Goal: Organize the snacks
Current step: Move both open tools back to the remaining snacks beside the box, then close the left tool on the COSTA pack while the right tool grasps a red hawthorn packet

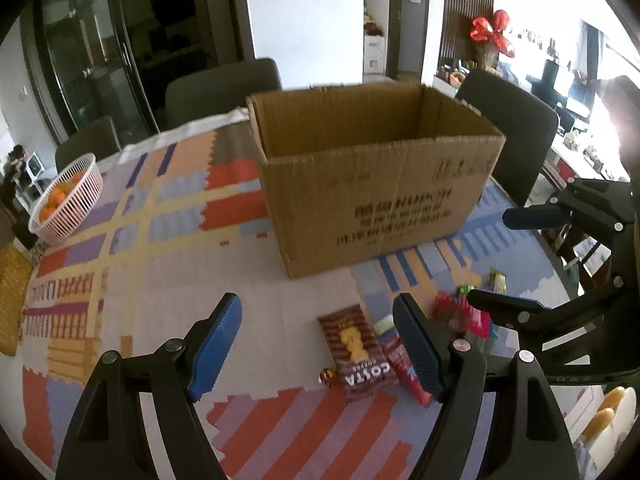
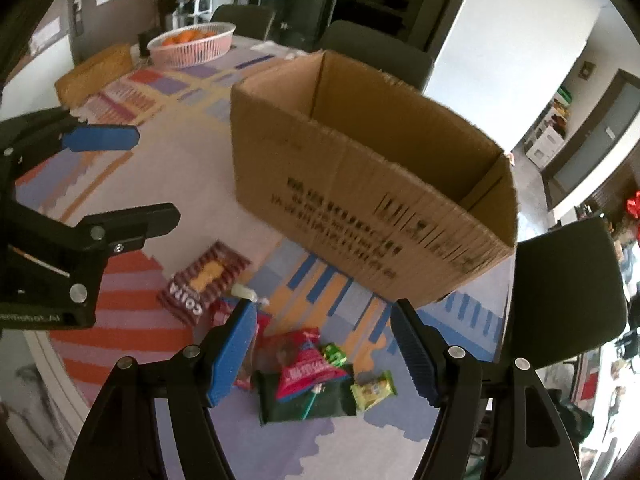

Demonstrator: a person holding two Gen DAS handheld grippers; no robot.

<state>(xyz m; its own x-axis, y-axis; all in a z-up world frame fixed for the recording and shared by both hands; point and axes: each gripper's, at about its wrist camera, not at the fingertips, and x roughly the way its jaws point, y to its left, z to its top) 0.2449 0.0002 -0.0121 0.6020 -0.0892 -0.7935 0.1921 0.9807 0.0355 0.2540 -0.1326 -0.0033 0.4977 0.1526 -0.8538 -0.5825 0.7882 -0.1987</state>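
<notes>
**While the snacks lie loose, both grippers hang spread and unladen**

With nothing yet lifted, the work looks to be at its first pick. The snack packets (image 2: 308, 376) lie in a small heap on the patterned tablecloth (image 1: 160, 272), just before the open cardboard box (image 2: 360, 184): a brown Costa biscuit pack (image 1: 354, 354), a red-pink pouch (image 2: 310, 368) lying across a dark green packet (image 2: 304, 404), and a small yellow-green bar (image 2: 374, 390). The right gripper (image 2: 324, 350) hovers over the heap, jaws wide; the left gripper (image 1: 318, 346) stands apart beside it, likewise wide. Next likely comes a descent onto one packet.
</notes>
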